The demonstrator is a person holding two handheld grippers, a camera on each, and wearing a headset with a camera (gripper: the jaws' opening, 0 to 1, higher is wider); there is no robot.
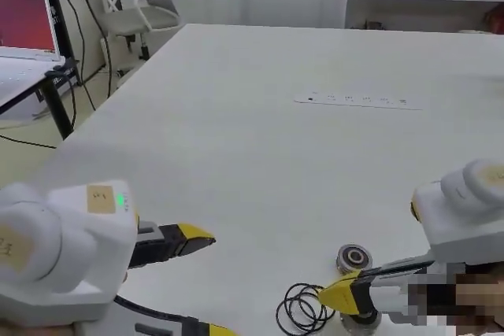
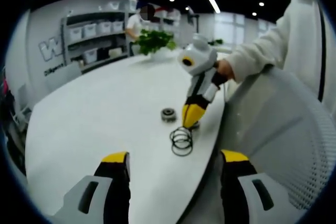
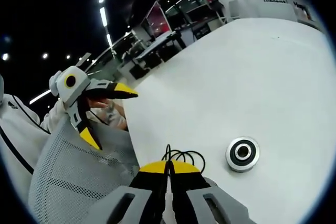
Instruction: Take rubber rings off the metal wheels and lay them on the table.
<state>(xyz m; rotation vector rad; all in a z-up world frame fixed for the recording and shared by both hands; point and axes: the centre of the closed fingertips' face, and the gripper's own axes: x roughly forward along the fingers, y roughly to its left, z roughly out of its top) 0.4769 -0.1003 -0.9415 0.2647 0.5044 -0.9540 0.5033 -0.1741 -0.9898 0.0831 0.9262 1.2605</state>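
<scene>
- Left gripper: jaws wide apart, empty, near the white tabletop edge.
- Thin black rubber rings: several already piled.
- Right gripper: jaws closed, apparently pinching one ring at the pile.
- Small round metal wheel: just beyond, probably still ringed.
</scene>
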